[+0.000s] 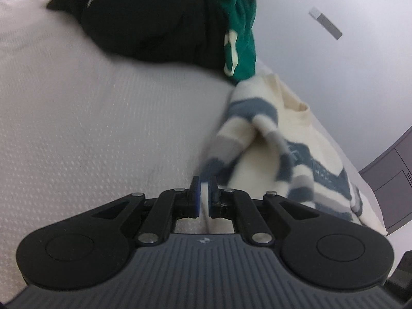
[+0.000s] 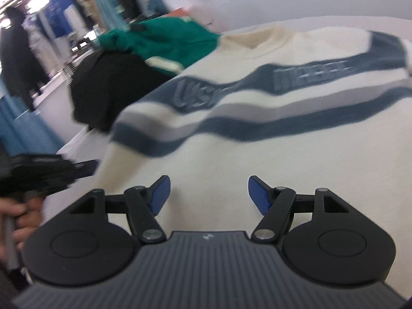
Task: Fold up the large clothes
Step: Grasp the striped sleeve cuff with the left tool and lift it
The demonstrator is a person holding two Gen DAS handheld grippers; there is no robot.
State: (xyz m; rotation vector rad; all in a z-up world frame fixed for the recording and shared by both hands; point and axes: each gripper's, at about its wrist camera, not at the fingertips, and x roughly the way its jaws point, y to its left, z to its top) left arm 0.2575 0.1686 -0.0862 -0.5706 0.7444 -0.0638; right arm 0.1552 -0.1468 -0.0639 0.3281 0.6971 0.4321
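Sweater: striped sweater [image 2: 257, 118] soft, floppy, light; pinch hem or sleeve edge
Left hand-held gripper [image 1: 203, 195]: clamped on sweater cloth
Right hand-held gripper [image 2: 208, 195]: agape, empty, over sweater

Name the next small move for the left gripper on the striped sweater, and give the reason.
Probably carry the pinched edge across the sweater's body. The left gripper is shut on the striped sweater, with cloth bunched beyond its jaws, while the right gripper hovers open over the flat front.
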